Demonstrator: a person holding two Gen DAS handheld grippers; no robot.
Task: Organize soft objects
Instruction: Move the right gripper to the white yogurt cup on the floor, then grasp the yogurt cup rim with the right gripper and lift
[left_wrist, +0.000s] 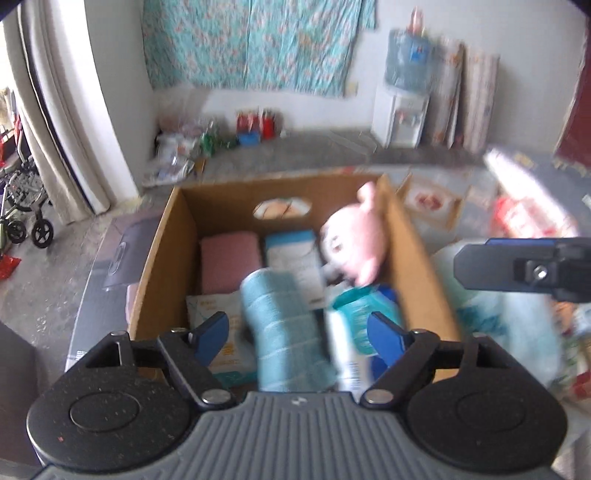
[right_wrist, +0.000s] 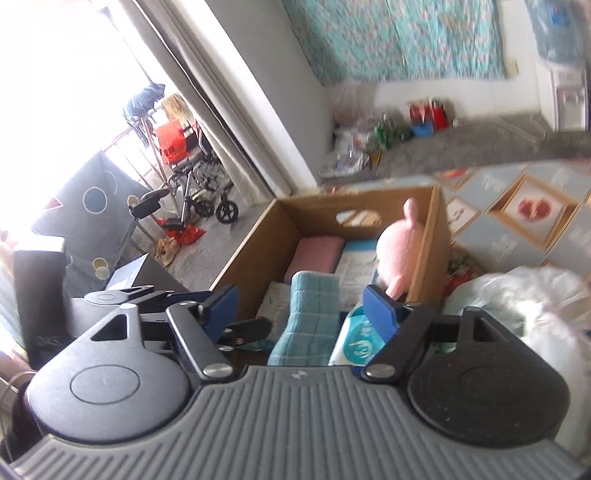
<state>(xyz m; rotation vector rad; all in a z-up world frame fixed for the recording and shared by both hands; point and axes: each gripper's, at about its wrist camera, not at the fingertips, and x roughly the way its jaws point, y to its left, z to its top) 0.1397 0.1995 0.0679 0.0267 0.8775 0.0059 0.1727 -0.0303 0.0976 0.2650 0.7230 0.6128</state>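
Cardboard, plain brown and open-topped: the cardboard box (left_wrist: 413, 236) fills the middle of both views, with an oval hand-hole cut in its far wall. Inside, it's a crowd of soft goods. A folded teal towel with a ribbed, checked weave (left_wrist: 284, 325) lies on top of the pile near the front, blurred in the left wrist view and sharper in the right (right_wrist: 314, 314). No pad touches it. Behind it sits a folded dusty-pink towel (left_wrist: 229, 262) against the back left, and beside that a flat blue-and-white packet (left_wrist: 295, 258). A pink plush toy with rounded ears (left_wrist: 354, 243) leans against the right wall, poking above the rim. A teal-and-white soft pack of wipes (right_wrist: 356, 343) is tucked into the front right corner, and a pale printed packet (left_wrist: 207, 306) lies flat front left.

Left tongs (left_wrist: 297, 328) are spread wide above the box, blue pads well apart, nothing between them but the view down onto the towel. Right tongs (right_wrist: 299, 306) are spread too, jaws apart and empty; they also reach in from the right edge of the left view. To the right of the box, crinkled white plastic bags (right_wrist: 524, 295) heap up on a patterned surface.
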